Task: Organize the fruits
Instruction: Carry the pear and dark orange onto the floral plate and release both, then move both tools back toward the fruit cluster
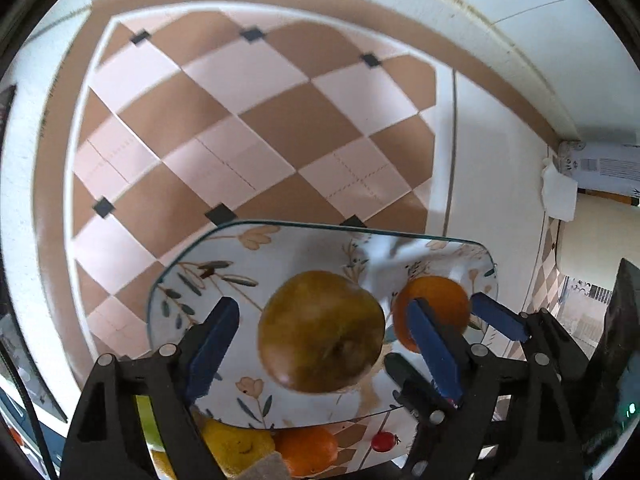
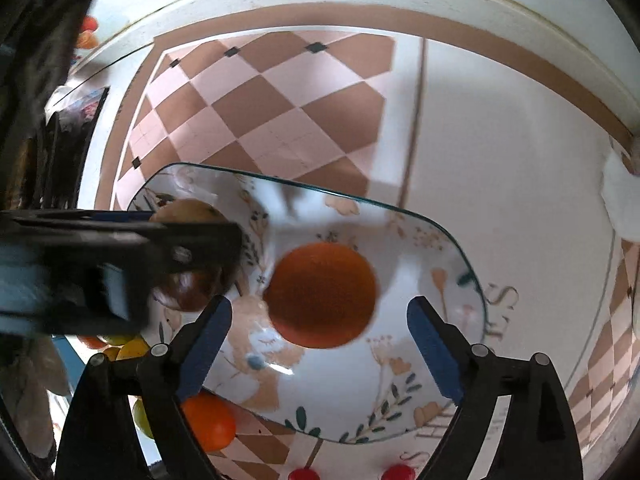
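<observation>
A glass plate [image 1: 192,248] with a flower pattern holds two fruits. In the left wrist view a brownish apple [image 1: 320,332] lies between the blue pads of my left gripper [image 1: 322,304], with a gap on each side; the jaws stand open. To its right sits an orange [image 1: 436,304], partly hidden by my left gripper's right pad. The right wrist view shows this orange [image 2: 320,294] resting on the plate [image 2: 440,232] between the wide-open pads of my right gripper [image 2: 320,304], untouched. My left gripper [image 2: 120,260] is a blur over the apple [image 2: 188,292].
Past the plate's near edge lie a lemon [image 1: 236,448] and another orange [image 1: 308,448], also in the right wrist view [image 2: 208,420] with yellow and green fruit [image 2: 132,348]. A brown-and-pink checked cloth [image 1: 240,120] covers the table. White tissue [image 1: 558,196] sits far right.
</observation>
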